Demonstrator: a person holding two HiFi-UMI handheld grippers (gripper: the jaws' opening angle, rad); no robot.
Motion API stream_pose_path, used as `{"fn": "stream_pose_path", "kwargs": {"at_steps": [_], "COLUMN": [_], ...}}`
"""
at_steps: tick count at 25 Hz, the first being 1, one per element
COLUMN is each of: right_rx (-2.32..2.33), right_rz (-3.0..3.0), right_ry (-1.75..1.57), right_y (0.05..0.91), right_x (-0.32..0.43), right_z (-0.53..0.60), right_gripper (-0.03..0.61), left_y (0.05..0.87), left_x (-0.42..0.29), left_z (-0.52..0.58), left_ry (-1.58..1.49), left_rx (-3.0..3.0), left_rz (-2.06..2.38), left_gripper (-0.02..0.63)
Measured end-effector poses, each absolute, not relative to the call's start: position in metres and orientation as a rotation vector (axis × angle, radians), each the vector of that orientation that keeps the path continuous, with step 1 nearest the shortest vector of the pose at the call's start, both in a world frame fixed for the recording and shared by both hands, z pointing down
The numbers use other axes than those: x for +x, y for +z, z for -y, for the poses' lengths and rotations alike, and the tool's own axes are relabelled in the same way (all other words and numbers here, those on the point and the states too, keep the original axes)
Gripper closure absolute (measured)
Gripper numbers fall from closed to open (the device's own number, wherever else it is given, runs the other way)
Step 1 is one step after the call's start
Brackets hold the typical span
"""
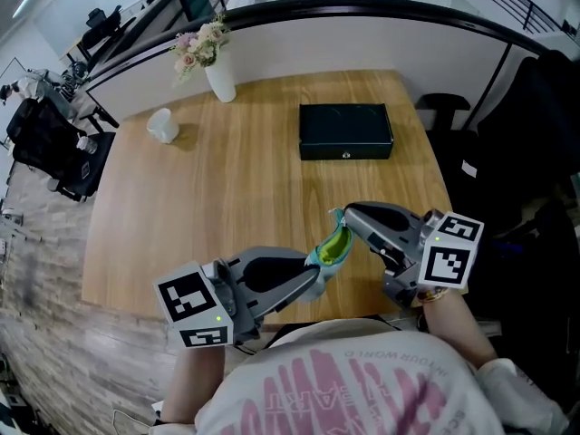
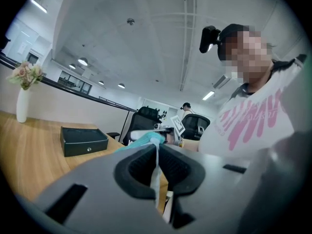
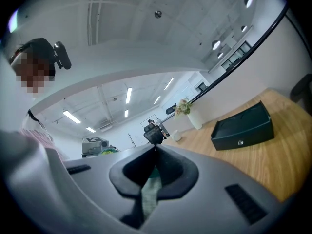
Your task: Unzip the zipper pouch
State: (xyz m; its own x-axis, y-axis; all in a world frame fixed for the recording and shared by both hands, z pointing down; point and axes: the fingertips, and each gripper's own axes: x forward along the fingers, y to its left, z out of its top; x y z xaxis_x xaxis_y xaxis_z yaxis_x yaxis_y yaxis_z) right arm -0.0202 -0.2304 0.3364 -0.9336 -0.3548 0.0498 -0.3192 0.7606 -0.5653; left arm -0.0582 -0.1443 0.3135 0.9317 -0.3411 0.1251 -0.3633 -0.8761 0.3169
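Jaws of the left gripper [image 2: 157, 146] pinch the zipper pouch [image 2: 146, 138].

Printed in pink on the white shirt [image 1: 362, 379]: "ART". Above it, a smaller line with only "WORLD" legible. Nothing else readable.

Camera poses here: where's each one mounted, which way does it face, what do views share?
Head view: on the person's head, steeply down at table; shows left gripper, right gripper, sweatshirt.
Left gripper view: rides left gripper, facing the wearer's torso; jaws shut on pouch.
Right gripper view: rides right gripper, facing across table; jaws shut on pouch.
Shared: all see black box, vase.
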Motion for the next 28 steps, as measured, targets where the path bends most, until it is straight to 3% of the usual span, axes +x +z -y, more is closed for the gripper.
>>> {"fn": "stream_pose_path", "kwargs": {"at_steps": [28], "right_rx": [-0.738], "right_rz": [-2.825], "right_ry": [-0.901], "right_y": [0.338], "right_x": [0.011], "right_z": [0.283], "right_gripper": [0.577], "left_y": [0.308], "left_x": [-0.070], "left_z": [0.182], "left_ry": [0.026], "left_rx": [2.725], "left_rz": [0.449], "left_gripper": [0.595]}}
